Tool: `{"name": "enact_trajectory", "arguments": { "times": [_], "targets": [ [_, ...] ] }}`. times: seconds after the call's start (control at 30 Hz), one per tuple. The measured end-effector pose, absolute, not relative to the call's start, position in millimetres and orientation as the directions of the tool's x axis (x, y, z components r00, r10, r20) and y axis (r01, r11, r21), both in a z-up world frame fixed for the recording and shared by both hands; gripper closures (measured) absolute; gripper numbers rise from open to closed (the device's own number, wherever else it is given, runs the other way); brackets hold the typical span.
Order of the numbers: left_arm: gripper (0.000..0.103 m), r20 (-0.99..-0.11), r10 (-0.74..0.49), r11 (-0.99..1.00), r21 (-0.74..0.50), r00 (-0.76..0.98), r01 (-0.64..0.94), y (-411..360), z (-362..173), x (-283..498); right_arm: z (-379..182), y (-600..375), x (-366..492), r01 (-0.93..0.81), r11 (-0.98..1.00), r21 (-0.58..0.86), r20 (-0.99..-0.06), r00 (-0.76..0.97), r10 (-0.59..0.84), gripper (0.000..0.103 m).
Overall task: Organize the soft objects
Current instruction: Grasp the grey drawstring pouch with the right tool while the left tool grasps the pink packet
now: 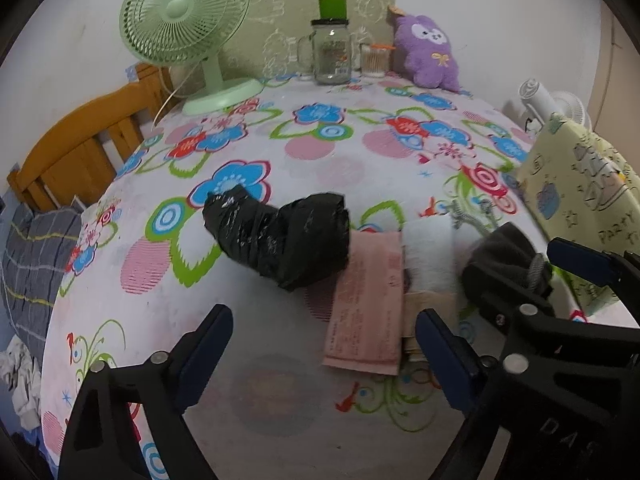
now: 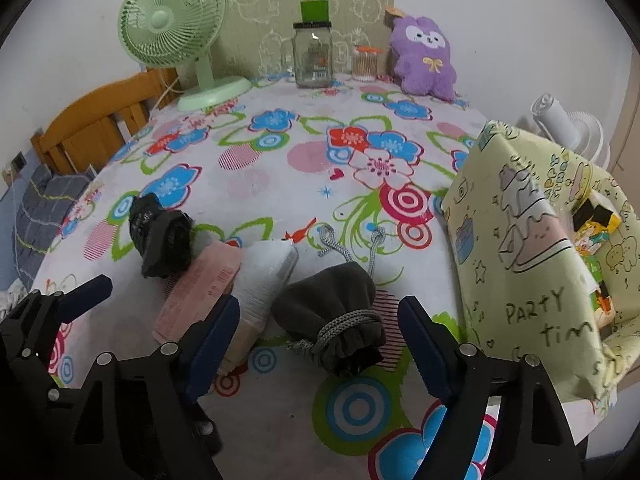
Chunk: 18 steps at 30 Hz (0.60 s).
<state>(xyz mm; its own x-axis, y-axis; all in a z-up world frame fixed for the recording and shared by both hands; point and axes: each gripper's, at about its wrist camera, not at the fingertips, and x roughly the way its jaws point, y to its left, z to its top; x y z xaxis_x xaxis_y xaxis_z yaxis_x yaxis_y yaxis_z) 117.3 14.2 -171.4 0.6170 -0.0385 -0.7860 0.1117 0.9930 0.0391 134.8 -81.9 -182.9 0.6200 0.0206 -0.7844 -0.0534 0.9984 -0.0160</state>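
right gripper (image 2: 318, 344): jaws apart, grey drawstring pouch (image 2: 332, 316) between them, pads not touching
left gripper (image 1: 324, 356): jaws apart, empty; pink packet (image 1: 368, 304) just ahead
row on table (image 2: 280, 412): black bag roll (image 1: 280, 236), pink packet, white pack (image 2: 266, 280), pouch
right side: yellow bag (image 2: 520, 248)
far edge: purple plush (image 2: 424, 60), fan (image 2: 172, 32)
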Motion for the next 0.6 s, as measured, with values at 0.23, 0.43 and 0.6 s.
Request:
{"name": "enact_trajectory", "arguments": {
  "times": [0.23,0.43,0.6],
  "targets": [
    [0.017,-0.801,-0.037,0.992,0.041,0.598,0.117,11.9,-181.1,122.8,-195.7,-84.8,143.5,-0.042,0.999,-0.012,-0.812,0.584,0.015,0.024],
    [0.029,-0.797,-0.062,0.99,0.027,0.6,0.138,7.2,-179.6,125.1,-201.2,-92.5,149.1,-0.011,0.999,0.041,-0.827,0.561,0.041,0.035],
    [0.053,-0.804,-0.124,0.984,-0.024,0.582,0.177,2.8,-177.5,124.7,-202.3,-94.3,150.7,-0.005,0.997,0.073,-0.833,0.549,0.064,0.041]
  ]
}}
